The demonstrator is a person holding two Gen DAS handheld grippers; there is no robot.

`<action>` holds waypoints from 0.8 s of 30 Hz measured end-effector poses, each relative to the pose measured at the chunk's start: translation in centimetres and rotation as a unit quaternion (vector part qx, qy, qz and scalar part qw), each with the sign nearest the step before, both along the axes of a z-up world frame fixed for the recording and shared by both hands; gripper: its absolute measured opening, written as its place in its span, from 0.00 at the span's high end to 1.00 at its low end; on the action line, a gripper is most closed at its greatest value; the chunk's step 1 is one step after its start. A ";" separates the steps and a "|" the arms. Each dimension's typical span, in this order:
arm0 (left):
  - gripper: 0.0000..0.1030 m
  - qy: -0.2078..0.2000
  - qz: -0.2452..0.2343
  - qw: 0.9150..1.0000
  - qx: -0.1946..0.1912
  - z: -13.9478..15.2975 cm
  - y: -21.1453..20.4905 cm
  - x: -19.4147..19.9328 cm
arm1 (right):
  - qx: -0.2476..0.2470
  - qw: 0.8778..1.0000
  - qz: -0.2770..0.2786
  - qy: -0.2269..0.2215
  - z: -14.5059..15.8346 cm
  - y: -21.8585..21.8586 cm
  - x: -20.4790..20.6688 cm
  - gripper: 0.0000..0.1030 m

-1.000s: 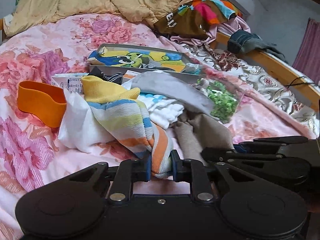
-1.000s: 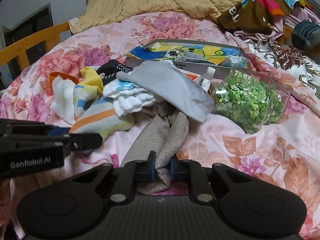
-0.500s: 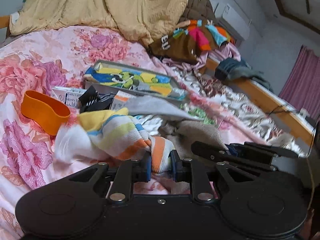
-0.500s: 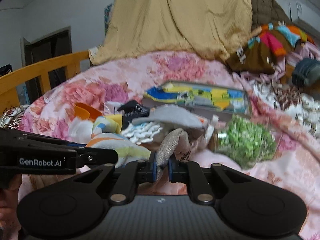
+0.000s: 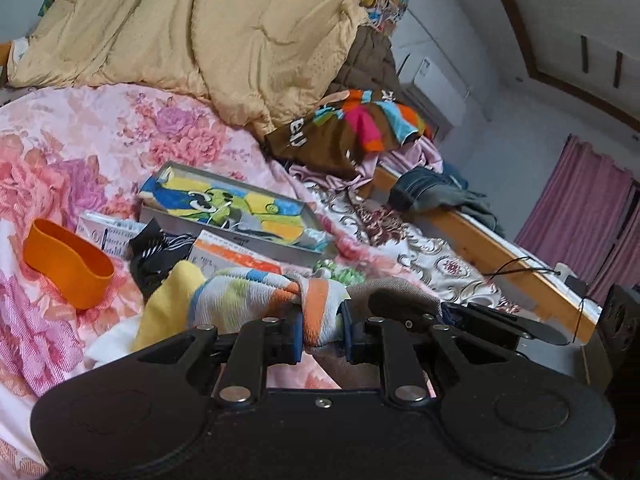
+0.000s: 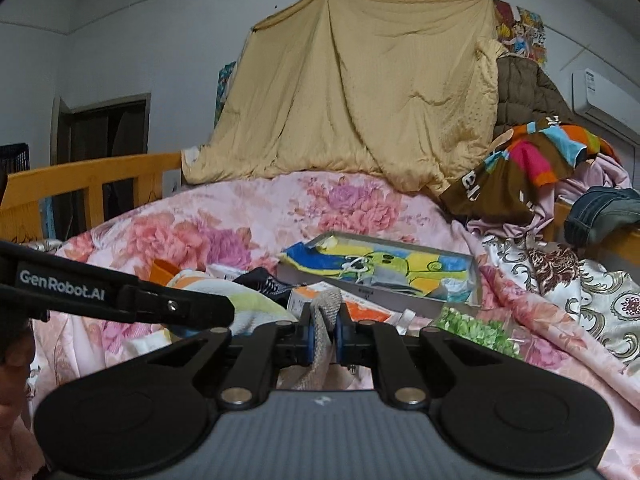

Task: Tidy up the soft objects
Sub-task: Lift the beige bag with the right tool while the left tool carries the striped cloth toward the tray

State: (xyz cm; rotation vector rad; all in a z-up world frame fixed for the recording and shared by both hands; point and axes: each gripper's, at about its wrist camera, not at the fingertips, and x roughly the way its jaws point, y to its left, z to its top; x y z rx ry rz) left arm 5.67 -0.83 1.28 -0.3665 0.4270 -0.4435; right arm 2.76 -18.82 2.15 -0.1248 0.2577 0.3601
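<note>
Left wrist view: my left tongs [image 5: 320,330] are pinched on the striped sock [image 5: 256,300], gripping only its orange-banded end, with the rest trailing off to the front-left toward the orange cup [image 5: 66,264]. The risk here is slip: I hold a thin fold of stretchy knit, and a quick pull could drag it free or snag the black sock [image 5: 158,254] lying just ahead. These tongs are tilted up, looking across the bed [image 5: 80,152] toward the tray [image 5: 236,216] ahead. The right tongs [image 5: 448,316] sit close on my right, nearly touching.

Right wrist view: my right tongs [image 6: 323,330] are pressed together on the grey cloth [image 6: 322,320], which hangs below the pads. With both tools this close, the two cloths could tangle or the tools bump. This one is held level, pointing at the tray [image 6: 380,288]; the left tongs [image 6: 192,312] cross in from the left.
</note>
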 end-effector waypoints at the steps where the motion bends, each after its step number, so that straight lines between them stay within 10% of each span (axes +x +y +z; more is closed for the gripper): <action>1: 0.81 -0.001 0.001 1.000 -0.002 0.1 0.1 0.0 | 0.000 1.000 -0.001 -0.002 0.1 -0.1 0.0 0.90; 18: 0.81 0.008 0.022 0.997 -0.068 3.9 4.3 1.4 | 0.044 0.998 0.017 -0.028 4.9 -3.3 -0.2 0.90; 24: 0.81 -0.006 0.027 0.999 -0.022 5.5 4.7 4.2 | 0.049 0.997 0.019 -0.054 6.8 -5.0 2.3 0.90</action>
